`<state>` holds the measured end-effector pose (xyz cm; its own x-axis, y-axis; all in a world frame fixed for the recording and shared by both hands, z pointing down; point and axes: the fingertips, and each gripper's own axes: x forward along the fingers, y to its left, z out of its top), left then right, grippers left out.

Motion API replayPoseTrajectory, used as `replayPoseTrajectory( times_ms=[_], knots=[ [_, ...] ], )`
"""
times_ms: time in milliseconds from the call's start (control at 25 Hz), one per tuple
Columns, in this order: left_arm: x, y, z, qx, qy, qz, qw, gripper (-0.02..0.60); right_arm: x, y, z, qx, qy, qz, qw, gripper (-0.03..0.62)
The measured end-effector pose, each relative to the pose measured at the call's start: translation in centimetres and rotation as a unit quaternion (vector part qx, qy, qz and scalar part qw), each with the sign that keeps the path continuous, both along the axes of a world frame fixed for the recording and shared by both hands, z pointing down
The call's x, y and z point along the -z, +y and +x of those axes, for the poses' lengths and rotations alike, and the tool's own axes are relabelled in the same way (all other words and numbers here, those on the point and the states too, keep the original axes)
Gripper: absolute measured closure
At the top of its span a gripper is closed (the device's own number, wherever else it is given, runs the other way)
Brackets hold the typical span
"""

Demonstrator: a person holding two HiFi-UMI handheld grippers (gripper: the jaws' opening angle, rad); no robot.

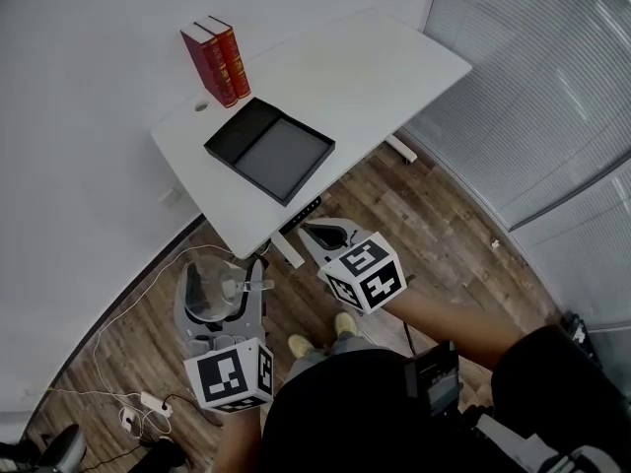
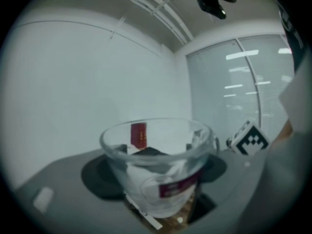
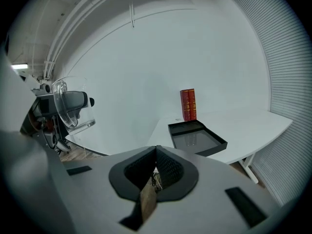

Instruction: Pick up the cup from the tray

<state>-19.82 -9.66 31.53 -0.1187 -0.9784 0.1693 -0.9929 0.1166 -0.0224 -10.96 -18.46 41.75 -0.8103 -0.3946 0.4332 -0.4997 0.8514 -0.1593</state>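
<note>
Left gripper view: glass cup (image 2: 158, 172) is clamped in the jaws of the left gripper (image 1: 223, 286) — well short of the tray (image 1: 281, 156) ahead on the table (image 1: 375, 67). Right gripper (image 3: 156, 165) is held alongside — jaws pressed together, nothing between.

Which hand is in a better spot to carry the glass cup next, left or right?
Left, I think. The left hand-held gripper already grips the glass cup, away from the black tray. The right hand-held gripper is shut with nothing between its jaws.
</note>
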Motion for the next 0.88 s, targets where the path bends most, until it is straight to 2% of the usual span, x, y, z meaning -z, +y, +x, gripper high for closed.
replayPoseTrajectory(
  times_ms=[880],
  knots=[
    [0.5, -2.9, -2.2, -0.017, -0.003, 0.003, 0.9999, 0.186, 0.9, -2.8, -2.7, -0.009, -0.002, 0.012, 1.0, 0.582]
  ],
)
